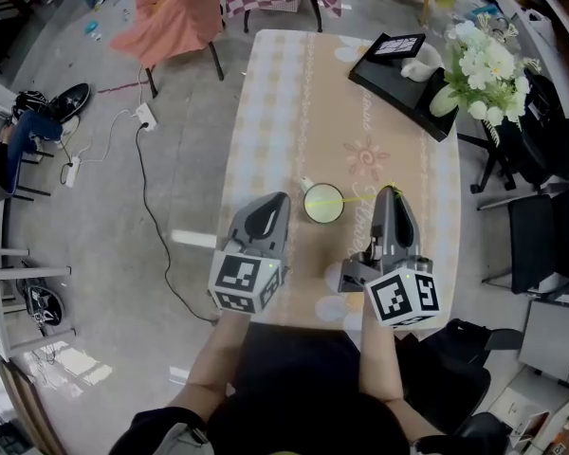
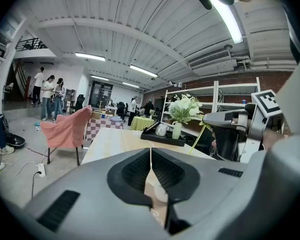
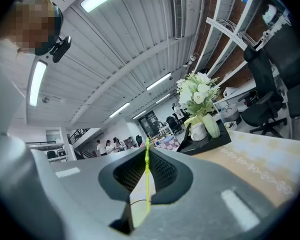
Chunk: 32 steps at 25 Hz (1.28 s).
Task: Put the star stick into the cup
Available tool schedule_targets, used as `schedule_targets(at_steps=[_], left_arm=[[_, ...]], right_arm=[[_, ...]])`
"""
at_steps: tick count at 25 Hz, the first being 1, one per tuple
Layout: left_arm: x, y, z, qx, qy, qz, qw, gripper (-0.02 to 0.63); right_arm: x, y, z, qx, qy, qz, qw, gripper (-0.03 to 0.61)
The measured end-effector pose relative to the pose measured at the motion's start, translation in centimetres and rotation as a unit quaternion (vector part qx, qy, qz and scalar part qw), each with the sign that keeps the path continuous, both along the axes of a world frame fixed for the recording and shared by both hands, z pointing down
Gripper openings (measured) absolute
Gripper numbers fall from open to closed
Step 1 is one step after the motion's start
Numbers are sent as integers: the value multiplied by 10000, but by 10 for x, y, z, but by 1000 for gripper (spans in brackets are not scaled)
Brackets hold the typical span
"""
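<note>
A yellow-green cup (image 1: 323, 203) stands upright on the pale table (image 1: 284, 112), between my two grippers. My right gripper (image 1: 389, 191) is just right of the cup, shut on the thin yellow-green star stick (image 1: 363, 196). The stick slants from the jaws toward the cup's rim. In the right gripper view the stick (image 3: 147, 176) runs up between the closed jaws of that gripper (image 3: 146, 151). My left gripper (image 1: 276, 198) sits just left of the cup, shut and empty (image 2: 150, 151). The left gripper view shows the stick (image 2: 199, 136) beside the right gripper (image 2: 232, 129).
A black tray (image 1: 398, 88) at the table's far right holds a vase of white flowers (image 1: 482, 64), a white mug (image 1: 423, 62) and a framed picture (image 1: 394, 46). A chair draped in pink cloth (image 1: 171, 12) stands beyond the far-left corner. Cables and a power strip (image 1: 145, 117) lie on the floor.
</note>
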State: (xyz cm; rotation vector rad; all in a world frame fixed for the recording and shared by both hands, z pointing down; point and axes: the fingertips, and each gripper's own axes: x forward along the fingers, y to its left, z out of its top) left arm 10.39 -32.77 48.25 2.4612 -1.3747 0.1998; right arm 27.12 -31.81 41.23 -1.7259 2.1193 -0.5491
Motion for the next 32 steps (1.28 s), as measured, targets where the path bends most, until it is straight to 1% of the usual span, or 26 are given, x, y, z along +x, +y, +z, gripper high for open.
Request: schedule_targets(at_steps=[6,22,27,32], left_arm=[[3,2,-1,7,63,36,10000,15],[0,13,-5,60,71,42,9999,15],[1,16,-6,81,96,46,9999,15],[1,19,-6,93,88,51,9999,15]], right_arm=[[4,1,2,-53,-33,35,10000,20],[8,7,6,-198,-4,185,9996,20],[8,9,7,-208,-25,162,9996,25],[11,10,7,-223,-96,181,9995,46]])
